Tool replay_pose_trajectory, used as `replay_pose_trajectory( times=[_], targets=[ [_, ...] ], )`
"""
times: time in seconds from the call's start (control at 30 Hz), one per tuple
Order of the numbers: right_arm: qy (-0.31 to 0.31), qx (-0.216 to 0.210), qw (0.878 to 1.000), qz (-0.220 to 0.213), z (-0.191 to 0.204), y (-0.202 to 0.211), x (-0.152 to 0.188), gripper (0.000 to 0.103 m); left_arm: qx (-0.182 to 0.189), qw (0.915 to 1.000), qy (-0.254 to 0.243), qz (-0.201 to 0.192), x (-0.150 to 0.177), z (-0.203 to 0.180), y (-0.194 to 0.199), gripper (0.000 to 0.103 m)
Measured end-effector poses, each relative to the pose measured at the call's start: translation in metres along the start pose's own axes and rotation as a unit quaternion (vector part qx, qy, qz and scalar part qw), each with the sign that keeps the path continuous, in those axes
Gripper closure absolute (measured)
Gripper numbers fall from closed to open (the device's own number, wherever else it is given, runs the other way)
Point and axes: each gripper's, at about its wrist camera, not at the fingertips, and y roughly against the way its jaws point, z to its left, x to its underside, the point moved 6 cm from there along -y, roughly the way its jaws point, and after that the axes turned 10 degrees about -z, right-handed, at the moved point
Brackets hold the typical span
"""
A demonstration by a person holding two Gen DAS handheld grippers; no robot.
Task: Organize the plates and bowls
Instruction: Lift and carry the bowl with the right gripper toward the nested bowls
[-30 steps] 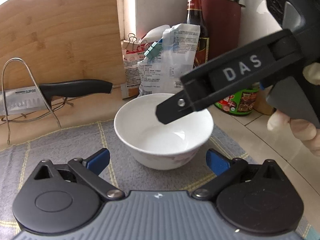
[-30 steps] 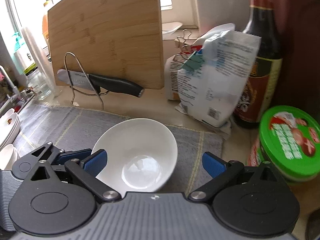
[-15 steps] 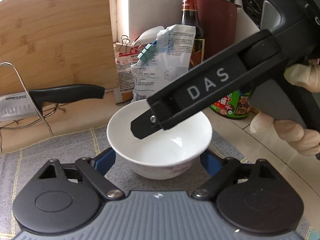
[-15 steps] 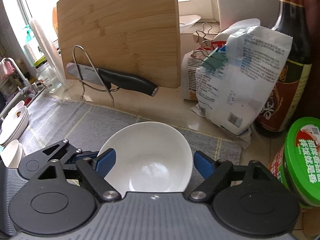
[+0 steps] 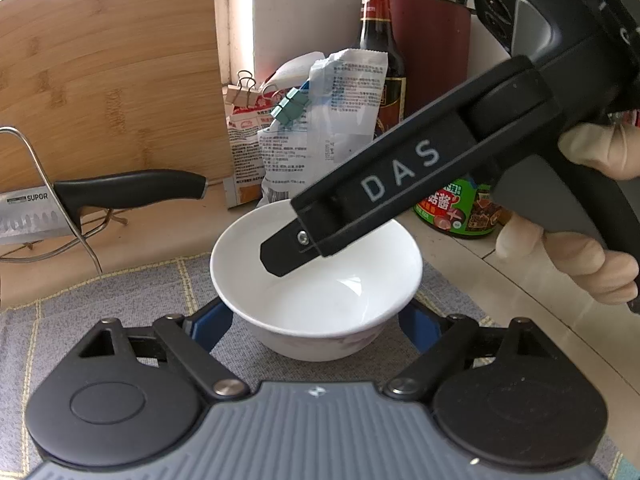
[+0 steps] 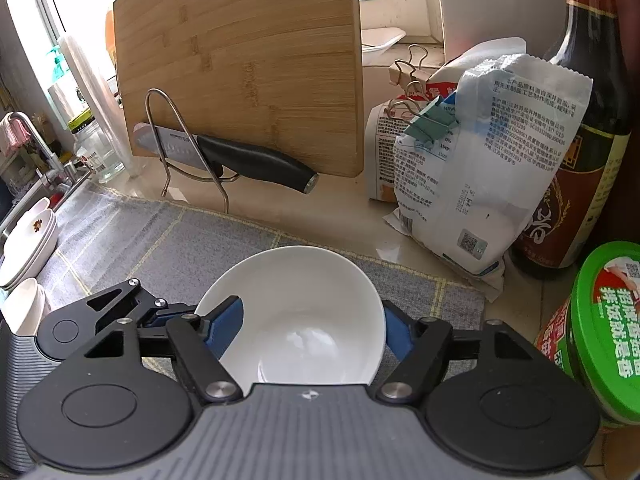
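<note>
A white bowl (image 5: 316, 292) stands on a grey checked mat (image 5: 120, 312). My left gripper (image 5: 316, 326) is open, its blue pads on either side of the bowl's lower wall. My right gripper (image 6: 312, 330) reaches down over the same bowl (image 6: 296, 320): one blue pad (image 6: 228, 324) is inside the rim, the other (image 6: 396, 332) is outside it. I cannot tell whether the pads press the wall. The right gripper's black finger marked DAS (image 5: 400, 196) hangs over the bowl in the left wrist view. A stack of white plates (image 6: 28, 244) and small bowls (image 6: 24, 304) sits far left.
A bamboo cutting board (image 6: 244, 64) leans at the back, with a knife (image 6: 240, 156) on a wire rack (image 6: 180, 148). Clipped bags (image 6: 472, 168), a sauce bottle (image 6: 580, 128) and a green-lidded jar (image 6: 604, 328) crowd the right. A sink tap (image 6: 36, 148) is far left.
Both grippers have moved in on the bowl. The right gripper's pads have narrowed from wide apart to straddling the bowl's rim; the left pads now flank its base.
</note>
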Motion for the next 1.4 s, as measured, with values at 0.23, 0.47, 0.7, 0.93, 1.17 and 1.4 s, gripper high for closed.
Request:
replay_pose_trajectory(
  times=[0.23, 0.47, 0.7, 0.93, 1.17, 1.4],
  targets=[
    [0.001, -0.002, 1.0, 0.001, 0.003, 0.003, 0.0, 0.025, 0.002, 0.9999, -0.002, 0.01, -0.003, 0.0, 0.002, 0.014],
    [-0.006, -0.006, 1.0, 0.005, 0.013, 0.014, 0.001, 0.025, 0.008, 0.9995, -0.016, 0.026, -0.009, -0.003, 0.017, 0.014],
    [-0.01, -0.018, 1.0, 0.005, 0.036, 0.034, 0.003, 0.025, 0.014, 0.999, -0.023, 0.037, -0.01, -0.004, 0.047, 0.014],
    [0.002, -0.031, 1.0, 0.004, 0.075, 0.054, 0.006, 0.025, 0.01, 0.9992, -0.009, 0.037, -0.007, -0.001, 0.091, 0.014],
    [0.019, -0.057, 0.998, 0.0, 0.12, 0.066, 0.004, 0.025, -0.01, 0.9991, 0.003, 0.041, -0.006, 0.016, 0.137, 0.014],
    [0.052, -0.087, 0.995, -0.004, 0.173, 0.068, -0.001, 0.024, -0.047, 0.9981, 0.012, 0.038, -0.003, 0.044, 0.178, 0.014]
  ],
)
